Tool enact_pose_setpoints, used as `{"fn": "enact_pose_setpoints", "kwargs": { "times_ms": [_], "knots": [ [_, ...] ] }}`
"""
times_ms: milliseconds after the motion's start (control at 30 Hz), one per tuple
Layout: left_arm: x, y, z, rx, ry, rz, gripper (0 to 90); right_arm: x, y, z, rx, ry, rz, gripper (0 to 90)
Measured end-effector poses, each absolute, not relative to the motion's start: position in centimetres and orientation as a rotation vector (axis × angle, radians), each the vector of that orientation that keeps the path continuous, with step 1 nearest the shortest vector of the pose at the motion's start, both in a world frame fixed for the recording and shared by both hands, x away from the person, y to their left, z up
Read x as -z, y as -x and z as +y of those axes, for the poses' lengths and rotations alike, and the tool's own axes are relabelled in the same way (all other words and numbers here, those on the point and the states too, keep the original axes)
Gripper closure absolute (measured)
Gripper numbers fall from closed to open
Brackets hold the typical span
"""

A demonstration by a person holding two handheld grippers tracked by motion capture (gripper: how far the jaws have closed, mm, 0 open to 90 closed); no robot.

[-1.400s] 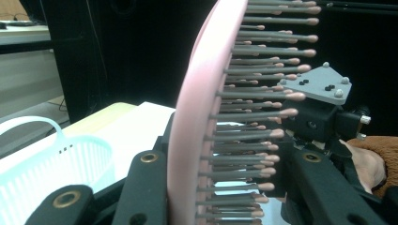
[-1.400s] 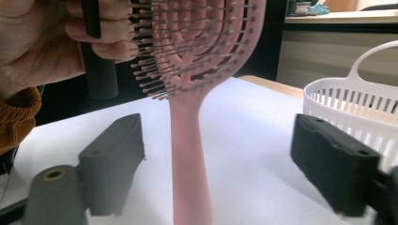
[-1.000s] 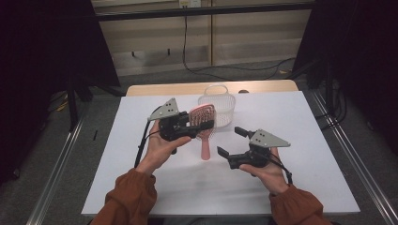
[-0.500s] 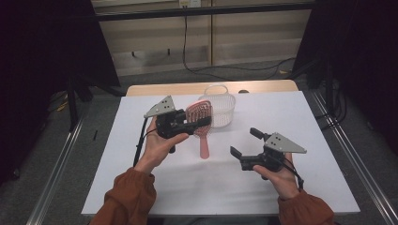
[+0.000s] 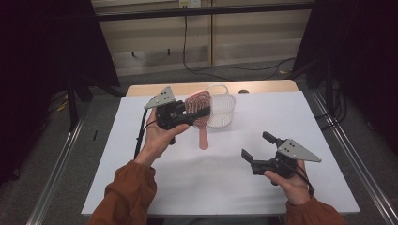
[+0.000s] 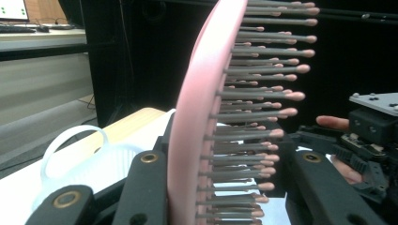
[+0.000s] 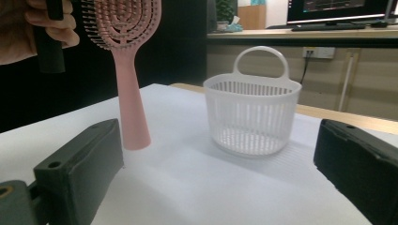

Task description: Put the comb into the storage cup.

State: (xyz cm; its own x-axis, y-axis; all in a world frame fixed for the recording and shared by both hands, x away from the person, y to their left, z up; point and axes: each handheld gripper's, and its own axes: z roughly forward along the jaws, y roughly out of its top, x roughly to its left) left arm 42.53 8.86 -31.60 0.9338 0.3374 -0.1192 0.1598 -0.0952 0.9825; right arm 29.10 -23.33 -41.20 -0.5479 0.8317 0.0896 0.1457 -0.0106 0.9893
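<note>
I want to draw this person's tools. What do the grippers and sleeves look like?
Both grippers are black, each with two chunky flat jaws fixed by brass-coloured screws. The left gripper and the right gripper each carry a grey three-cornered plate with small holes on top. A black cable trails from the left one. The sleeves are rust orange.

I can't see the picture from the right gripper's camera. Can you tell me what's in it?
A pink hairbrush hangs upright with its handle tip at the white table, its bristly head held by a hand at the top left. A white plastic basket stands empty to its right. Two black jaws rise wide apart in front.
</note>
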Motion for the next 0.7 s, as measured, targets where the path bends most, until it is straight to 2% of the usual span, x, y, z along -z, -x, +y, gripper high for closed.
{"fn": "enact_pose_setpoints", "kwargs": {
  "times_ms": [700],
  "knots": [
    [31.2, -45.3, 8.8, -0.228, -1.644, 0.469, 62.6, 42.1, -26.8, -26.7, -1.459, -1.106, 1.621, 0.4]
  ]
}}
